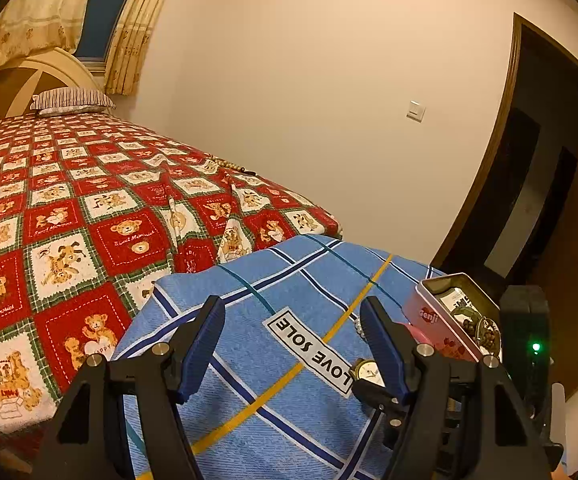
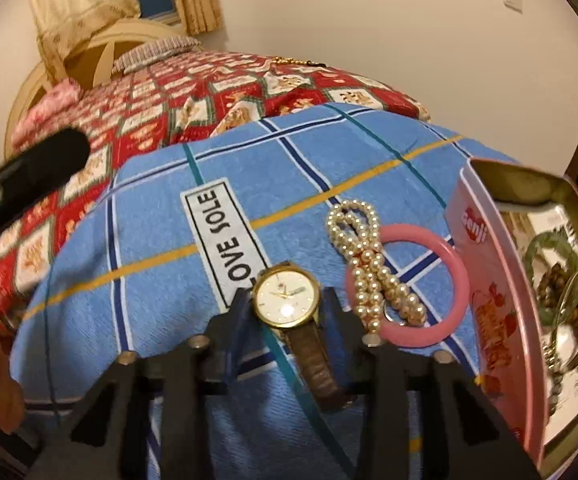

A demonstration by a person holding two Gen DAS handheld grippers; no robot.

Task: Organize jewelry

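Sitting on the blue checked cloth (image 2: pixel 161 264) is the wristwatch (image 2: pixel 287 295), white dial up and rimmed in gold, brown strap trailing back toward the camera. The right gripper (image 2: pixel 287 300) is down over it with one finger on each side of the case. The jaws are partly closed, and the fingers look right up against the rim, but I honestly can't tell if they're pressing on it yet.

Just to the right of the watch lies a pearl strand (image 2: pixel 369 264), looped over itself, with its lower end across a pink bangle (image 2: pixel 455 276) that's flat on the cloth. Beside the bangle stands an open pink tin (image 2: pixel 485 280) with a red heart logo on its side. Inside I can make out dark beads and a green bangle, but that part is blurry.

The left gripper (image 1: pixel 293 344) hangs over the same cloth with its blue-padded jaws spread wide and nothing between them. From its camera the tin (image 1: pixel 429 312) is off to the right, and the watch (image 1: pixel 363 370) peeks out next to the right finger.

Behind it all is a bed with a red teddy-bear quilt (image 1: pixel 69 220), with a string of beads (image 1: pixel 229 166) near its far edge.
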